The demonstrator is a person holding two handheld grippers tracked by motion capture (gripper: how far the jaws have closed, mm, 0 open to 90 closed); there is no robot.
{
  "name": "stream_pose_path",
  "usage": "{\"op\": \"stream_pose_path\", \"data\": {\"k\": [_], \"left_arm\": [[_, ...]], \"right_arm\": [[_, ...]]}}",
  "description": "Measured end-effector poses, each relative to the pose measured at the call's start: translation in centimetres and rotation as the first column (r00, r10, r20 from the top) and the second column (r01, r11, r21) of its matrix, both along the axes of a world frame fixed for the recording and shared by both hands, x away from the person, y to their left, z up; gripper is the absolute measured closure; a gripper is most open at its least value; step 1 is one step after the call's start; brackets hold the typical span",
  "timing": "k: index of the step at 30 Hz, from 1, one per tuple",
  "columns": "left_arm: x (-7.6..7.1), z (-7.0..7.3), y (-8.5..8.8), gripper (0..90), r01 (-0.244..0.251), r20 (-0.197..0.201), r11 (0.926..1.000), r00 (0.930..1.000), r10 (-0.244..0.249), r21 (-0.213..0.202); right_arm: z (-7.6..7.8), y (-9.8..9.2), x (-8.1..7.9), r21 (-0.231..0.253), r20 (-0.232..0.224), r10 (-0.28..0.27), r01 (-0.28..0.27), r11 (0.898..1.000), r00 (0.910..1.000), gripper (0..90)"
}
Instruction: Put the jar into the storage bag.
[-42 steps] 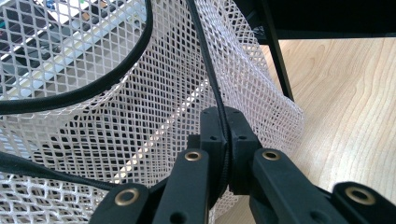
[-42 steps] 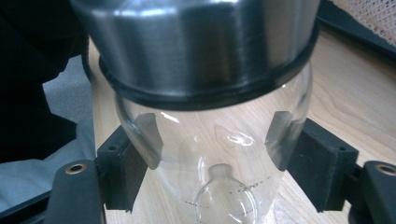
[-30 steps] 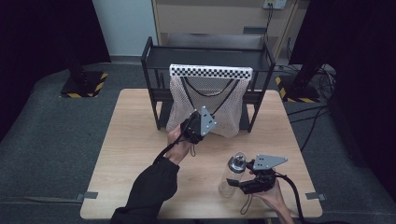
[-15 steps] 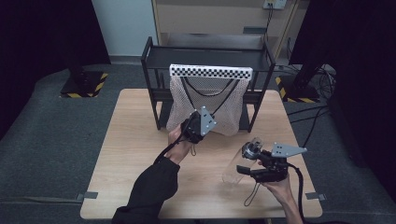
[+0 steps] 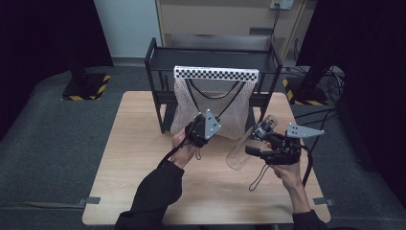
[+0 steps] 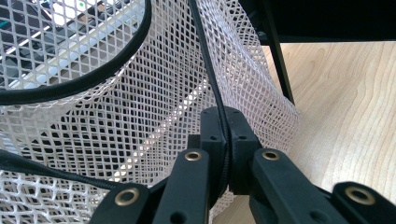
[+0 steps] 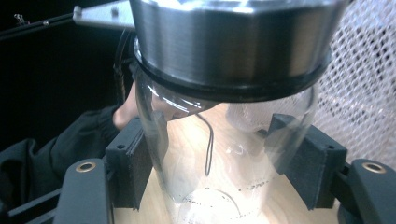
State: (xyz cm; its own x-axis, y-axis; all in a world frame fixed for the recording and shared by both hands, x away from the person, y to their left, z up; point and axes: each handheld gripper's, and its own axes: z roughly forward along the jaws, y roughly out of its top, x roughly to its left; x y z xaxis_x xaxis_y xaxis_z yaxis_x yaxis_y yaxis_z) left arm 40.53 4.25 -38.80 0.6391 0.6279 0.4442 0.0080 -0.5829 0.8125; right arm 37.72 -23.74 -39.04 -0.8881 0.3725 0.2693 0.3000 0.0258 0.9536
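Note:
A white mesh bag [image 5: 215,103] hangs from a checkered strip on a black rack [image 5: 154,72]. My left gripper [image 5: 195,128] is at the bag's lower front. In the left gripper view its jaws [image 6: 226,140] are shut on the bag's black cord [image 6: 205,51], with the mesh bag [image 6: 140,116] spread out behind. My right gripper [image 5: 261,143] holds a clear bottle [image 5: 246,148] with a silver cap, tilted and raised off the table just right of the bag. In the right gripper view the pads [image 7: 128,158] press the bottle's glass below the cap [image 7: 233,37].
The wooden table [image 5: 139,153] carries the rack at its back edge. Dark stands with striped bases sit on the grey floor at left [image 5: 84,88] and right [image 5: 306,91]. Cables trail from both grippers across the table.
My right gripper has lifted the bottle off the table and carried it up and back toward the bag's right side. The left gripper has kept still on the cord.

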Motion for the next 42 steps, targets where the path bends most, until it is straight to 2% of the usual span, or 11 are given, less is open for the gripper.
{"op": "stream_pose_path", "data": {"k": [17, 24, 33, 42], "left_arm": [[0.1, -0.1, 0.1, 87.0, 0.005, -0.003, 1.0000, 1.0000, -0.005, 0.006], [0.0, -0.1, 0.1, 87.0, 0.007, 0.000, 1.0000, 1.0000, -0.007, 0.003], [-0.1, 0.0, 0.2, 86.9, 0.008, 0.007, 0.9999, 0.9999, -0.008, 0.009], [-0.1, 0.0, 0.2, 87.0, 0.010, 0.009, 0.9999, 0.9999, -0.010, 0.011]], "right_arm": [[4.2, 0.8, 2.9, 0.027, 0.017, -0.059, 0.058, 0.998, 0.9981, 31.5], [6.0, 1.4, 4.1, 0.059, 0.034, -0.086, 0.084, 0.995, 0.9957, 31.4], [6.9, 1.6, 5.4, 0.122, 0.025, -0.119, 0.115, 0.986, 0.9926, 31.5], [7.9, 2.6, 6.2, 0.148, 0.026, -0.125, 0.120, 0.982, 0.9917, 31.5]]}}
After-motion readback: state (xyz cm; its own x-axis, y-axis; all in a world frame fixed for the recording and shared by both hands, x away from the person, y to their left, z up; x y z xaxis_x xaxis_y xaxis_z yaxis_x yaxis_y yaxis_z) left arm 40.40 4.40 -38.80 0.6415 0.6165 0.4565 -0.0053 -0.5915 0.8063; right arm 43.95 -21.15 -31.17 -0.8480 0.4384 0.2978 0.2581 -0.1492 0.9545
